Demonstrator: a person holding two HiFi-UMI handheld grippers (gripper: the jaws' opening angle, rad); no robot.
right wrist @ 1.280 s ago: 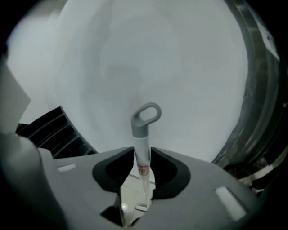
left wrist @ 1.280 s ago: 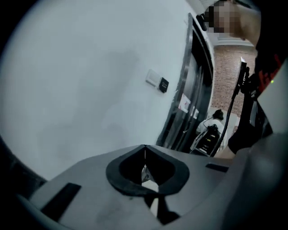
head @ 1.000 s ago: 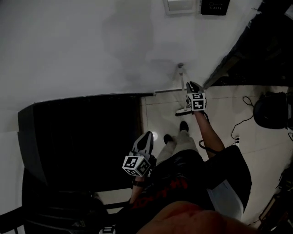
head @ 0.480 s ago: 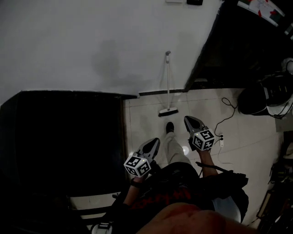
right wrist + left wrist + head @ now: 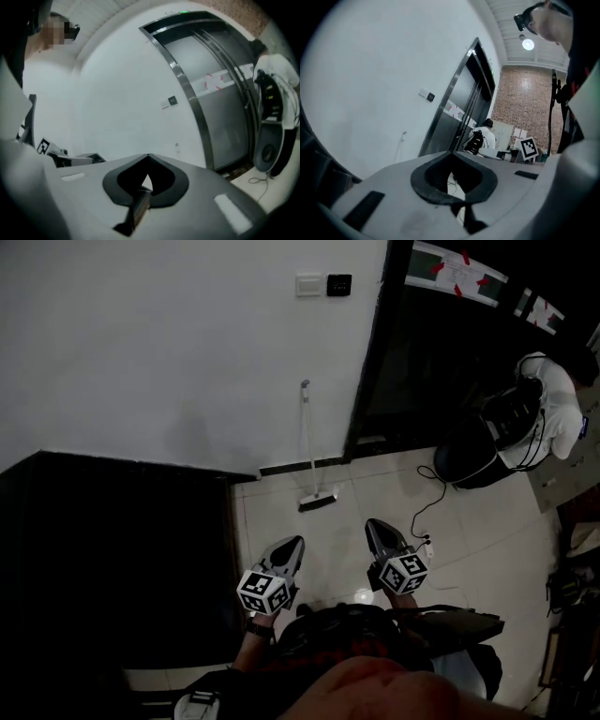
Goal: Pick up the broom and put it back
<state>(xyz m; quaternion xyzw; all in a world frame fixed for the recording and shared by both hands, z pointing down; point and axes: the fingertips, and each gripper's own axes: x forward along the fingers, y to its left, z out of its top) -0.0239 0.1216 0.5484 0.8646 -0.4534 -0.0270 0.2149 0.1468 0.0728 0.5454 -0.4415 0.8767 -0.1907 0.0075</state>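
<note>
Broom (image 5: 311, 451) leans upright on far wall (image 5: 169, 352), head on floor (image 5: 469, 540) (put back already, we judge). Our left gripper (image 5: 292, 544) and right gripper (image 5: 376, 526) both closed, empty; broom far of both, left nearer.

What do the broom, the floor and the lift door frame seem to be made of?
Broom: thin pale handle, probably plastic or painted metal; too small to tell.
Floor: glossy pale tiles, with grout lines and a light reflection.
Lift door frame: brushed metal, likely steel; it shows a grey sheen.
</note>
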